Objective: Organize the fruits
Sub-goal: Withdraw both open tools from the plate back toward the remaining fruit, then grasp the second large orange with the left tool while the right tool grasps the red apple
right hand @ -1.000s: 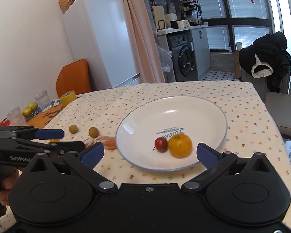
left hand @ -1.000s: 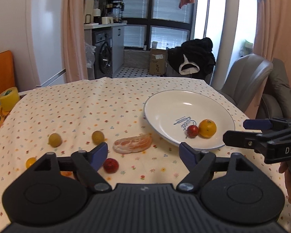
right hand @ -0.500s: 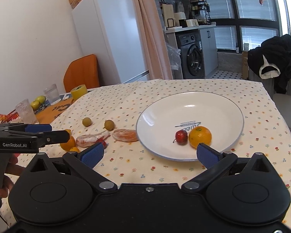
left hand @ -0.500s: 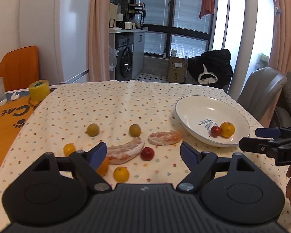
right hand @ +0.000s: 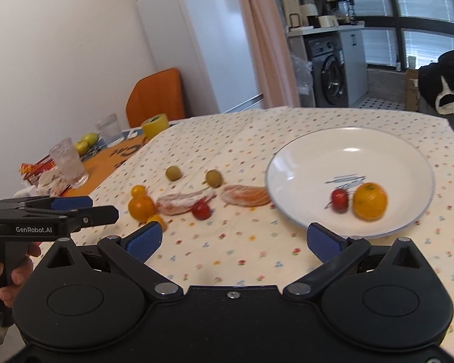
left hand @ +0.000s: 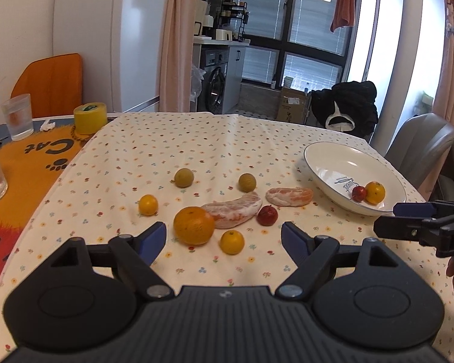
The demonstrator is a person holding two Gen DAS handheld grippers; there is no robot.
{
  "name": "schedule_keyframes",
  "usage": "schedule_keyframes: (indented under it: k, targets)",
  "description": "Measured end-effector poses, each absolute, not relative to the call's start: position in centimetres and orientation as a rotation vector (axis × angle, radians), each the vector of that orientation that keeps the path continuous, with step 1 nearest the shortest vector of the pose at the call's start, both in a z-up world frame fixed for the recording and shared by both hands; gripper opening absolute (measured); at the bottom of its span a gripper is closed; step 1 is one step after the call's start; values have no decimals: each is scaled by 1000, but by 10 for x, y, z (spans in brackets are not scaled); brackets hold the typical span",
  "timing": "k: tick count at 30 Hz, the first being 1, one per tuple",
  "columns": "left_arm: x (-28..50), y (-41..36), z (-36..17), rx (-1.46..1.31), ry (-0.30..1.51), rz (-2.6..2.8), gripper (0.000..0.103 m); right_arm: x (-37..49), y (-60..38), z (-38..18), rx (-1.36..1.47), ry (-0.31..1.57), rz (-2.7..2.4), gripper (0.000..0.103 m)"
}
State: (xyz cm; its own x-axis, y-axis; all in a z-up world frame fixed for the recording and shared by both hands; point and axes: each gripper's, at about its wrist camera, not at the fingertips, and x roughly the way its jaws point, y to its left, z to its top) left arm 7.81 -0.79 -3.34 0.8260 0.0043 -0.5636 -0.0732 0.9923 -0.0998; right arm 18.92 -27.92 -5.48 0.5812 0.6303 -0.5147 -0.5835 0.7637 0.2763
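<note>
Left gripper (left hand: 224, 239): fingers spread wide, empty, hanging above the near edge of the flowered tablecloth (left hand: 196, 151). It has drawn back over the last second, so the whole scatter of loose fruit now lies ahead of it.

Right gripper (right hand: 231, 240): fingers likewise spread, holding nothing, near the plate; this view is motion-blurred, so fine detail is uncertain.

Nearest fruit: small orange citrus (left hand: 232, 242), then large orange (left hand: 193, 225) just left of it, both between the left fingers' line of sight.

Next row: red cherry-like fruit (left hand: 267, 215); long peeled segment (left hand: 234, 210) touching the large orange; small yellow citrus (left hand: 148, 204) to the left.

Beyond: shorter peeled segment (left hand: 289, 196) beside the plate's rim; two green-yellow round fruits (left hand: 184, 177), (left hand: 247, 182).

Far right: white plate (left hand: 327, 160), holding one orange (left hand: 375, 192) and one red fruit (left hand: 359, 193) touching it.

Status: two pieces plated, eight still on the cloth; the retreat likely sets up the next pick.
</note>
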Motion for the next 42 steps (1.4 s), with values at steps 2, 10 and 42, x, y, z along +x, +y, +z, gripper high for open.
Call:
schedule_keyframes:
  k: [2, 10, 42]
  targets:
    - [76, -4, -36, -135, 597, 45, 82, 188, -274, -57, 71, 642, 723, 103]
    - [76, 8, -47, -175, 583, 59, 81, 185, -254, -61, 31, 648, 765, 101]
    - [135, 27, -77, -261, 671, 57, 41, 236, -193, -81, -49, 732, 801, 59]
